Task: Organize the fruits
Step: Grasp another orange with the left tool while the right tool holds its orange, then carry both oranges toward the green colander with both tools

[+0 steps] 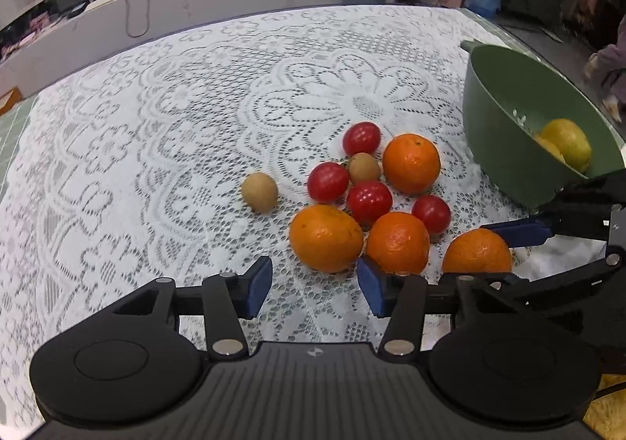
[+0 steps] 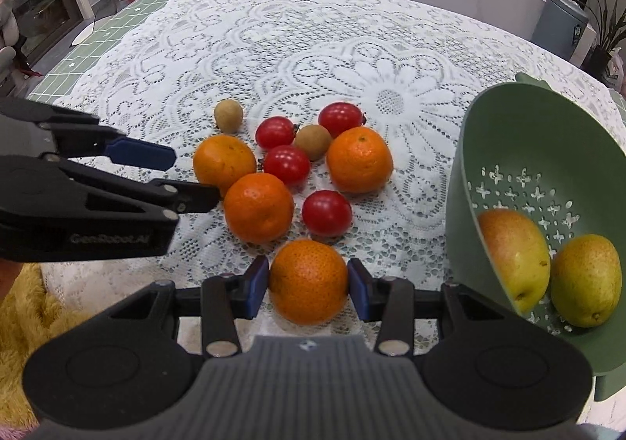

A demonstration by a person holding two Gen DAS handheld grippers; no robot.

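Your right gripper has its jaws clamped on the nearest orange, just beside the green colander, which already holds two yellow-green pears. Your left gripper hangs over the lace-covered worktop with its jaws partly apart and nothing between them, close to the fruit pile. Done so far: only the pears are binned. Left on the worktop: three more oranges, four red tomatoes and two small brown fruits. The task is judged to be in its early part.
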